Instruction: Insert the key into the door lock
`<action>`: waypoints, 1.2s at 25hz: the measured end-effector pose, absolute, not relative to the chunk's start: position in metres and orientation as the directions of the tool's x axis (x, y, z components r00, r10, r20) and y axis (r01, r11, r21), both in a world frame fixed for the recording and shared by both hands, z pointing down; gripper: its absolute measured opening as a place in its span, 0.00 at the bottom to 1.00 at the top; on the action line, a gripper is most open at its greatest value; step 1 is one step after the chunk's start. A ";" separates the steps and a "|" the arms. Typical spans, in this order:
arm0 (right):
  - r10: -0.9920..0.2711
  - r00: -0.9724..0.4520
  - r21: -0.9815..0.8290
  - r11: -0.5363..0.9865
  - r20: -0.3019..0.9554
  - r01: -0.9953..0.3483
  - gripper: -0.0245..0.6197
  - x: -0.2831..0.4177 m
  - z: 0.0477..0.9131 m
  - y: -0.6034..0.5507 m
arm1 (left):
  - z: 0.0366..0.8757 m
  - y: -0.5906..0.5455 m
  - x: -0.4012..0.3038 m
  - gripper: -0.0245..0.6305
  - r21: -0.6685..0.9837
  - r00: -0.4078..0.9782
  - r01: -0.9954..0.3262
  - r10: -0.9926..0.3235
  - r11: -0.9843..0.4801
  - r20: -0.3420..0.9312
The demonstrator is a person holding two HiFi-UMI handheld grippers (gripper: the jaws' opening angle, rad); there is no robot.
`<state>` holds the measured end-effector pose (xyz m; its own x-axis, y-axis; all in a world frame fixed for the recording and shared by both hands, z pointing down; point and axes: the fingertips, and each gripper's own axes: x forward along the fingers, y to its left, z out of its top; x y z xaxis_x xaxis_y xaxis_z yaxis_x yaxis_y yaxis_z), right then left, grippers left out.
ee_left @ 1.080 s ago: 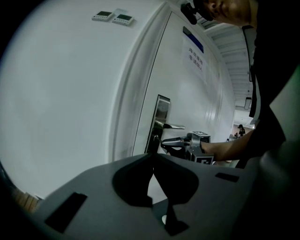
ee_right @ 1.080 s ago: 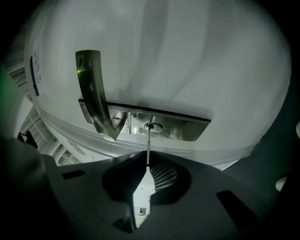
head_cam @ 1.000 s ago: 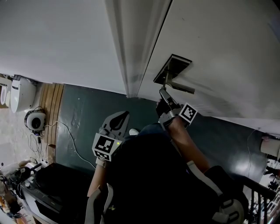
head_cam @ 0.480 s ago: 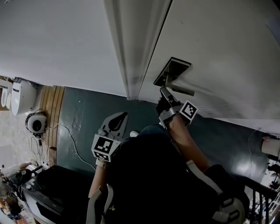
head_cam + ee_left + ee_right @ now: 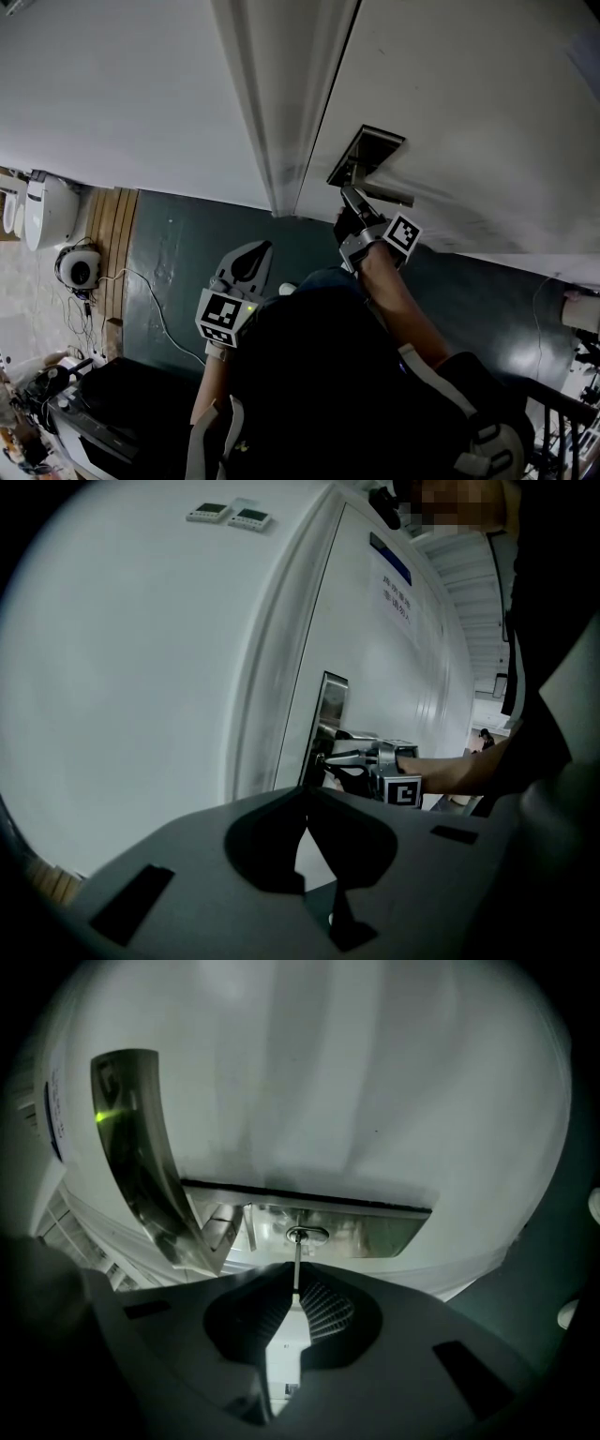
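On the white door sits a metal lock plate with a lever handle. My right gripper is right at the plate, shut on a thin key. The key's tip touches or enters the keyhole in the lock plate, and the lever handle curves off to the left. My left gripper hangs lower, away from the door, jaws together with nothing between them. In the left gripper view, the left gripper faces the right gripper at the lock plate.
The white door frame runs left of the lock. Below lies a dark green floor, with a white fixture, a cable and a black box at the left. A sign is on the door and wall switches are higher up.
The right gripper with the key has edged slightly closer to the lock plate. The left gripper has barely moved.
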<state>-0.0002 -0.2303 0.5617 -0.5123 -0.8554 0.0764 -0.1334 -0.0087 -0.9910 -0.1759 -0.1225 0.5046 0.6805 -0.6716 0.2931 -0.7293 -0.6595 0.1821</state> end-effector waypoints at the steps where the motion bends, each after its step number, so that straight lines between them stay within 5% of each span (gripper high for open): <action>1: -0.856 -0.510 -0.990 -0.008 0.078 -0.138 0.09 0.000 0.562 -0.230 | 0.505 -0.122 -0.175 0.05 0.182 0.681 -0.729 -0.671 -0.660 0.293; 18: -0.823 -0.558 -0.975 0.021 0.109 -0.222 0.09 0.013 0.554 -0.202 | 0.494 -0.131 -0.132 0.05 0.196 0.710 -0.700 -0.641 -0.687 0.292; 30: -0.807 -0.566 -0.832 0.190 0.171 -0.522 0.07 0.066 0.515 -0.169 | 0.487 -0.139 -0.076 0.05 0.209 0.757 -0.648 -0.592 -0.732 0.274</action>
